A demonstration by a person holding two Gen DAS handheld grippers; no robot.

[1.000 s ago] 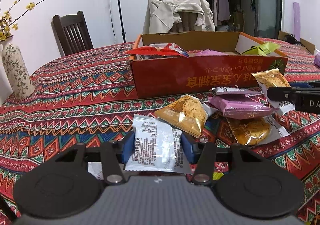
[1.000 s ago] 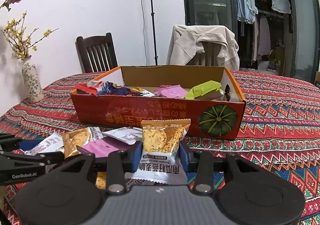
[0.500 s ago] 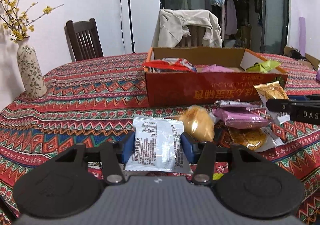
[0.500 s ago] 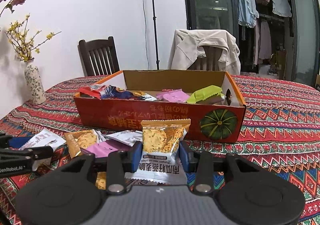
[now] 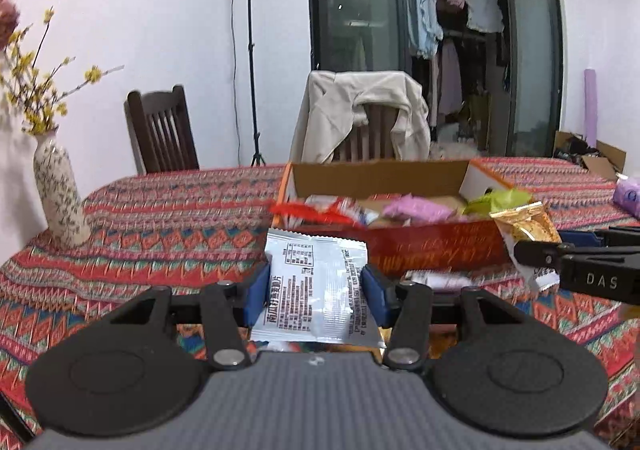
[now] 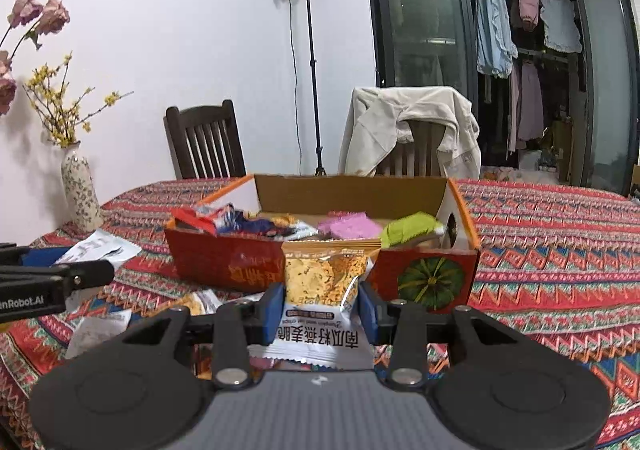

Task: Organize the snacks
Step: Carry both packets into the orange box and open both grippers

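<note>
My left gripper point(image 5: 316, 296) is shut on a silver snack packet point(image 5: 316, 286), held up in front of the red cardboard box point(image 5: 420, 250). My right gripper point(image 6: 322, 310) is shut on an orange and white cracker packet point(image 6: 324, 286), raised just before the same box point(image 6: 224, 262). The box holds red, pink and green snack packs. In the left wrist view the right gripper point(image 5: 576, 270) enters from the right with its orange packet point(image 5: 524, 226). In the right wrist view the left gripper point(image 6: 56, 282) enters from the left with its silver packet point(image 6: 98, 248).
Loose snack packets point(image 6: 196, 304) lie on the patterned tablecloth point(image 6: 560, 250) before the box. A flowered vase point(image 5: 60, 194) stands at the table's left edge. Behind the table are a dark wooden chair point(image 6: 204, 142), a chair draped with a beige jacket point(image 6: 412, 130) and a light stand point(image 6: 308, 62).
Both grippers have risen with their packets and tilted upward, so the box now sits lower and closer in view. The loose snacks on the table have dropped largely out of sight below the left gripper.
</note>
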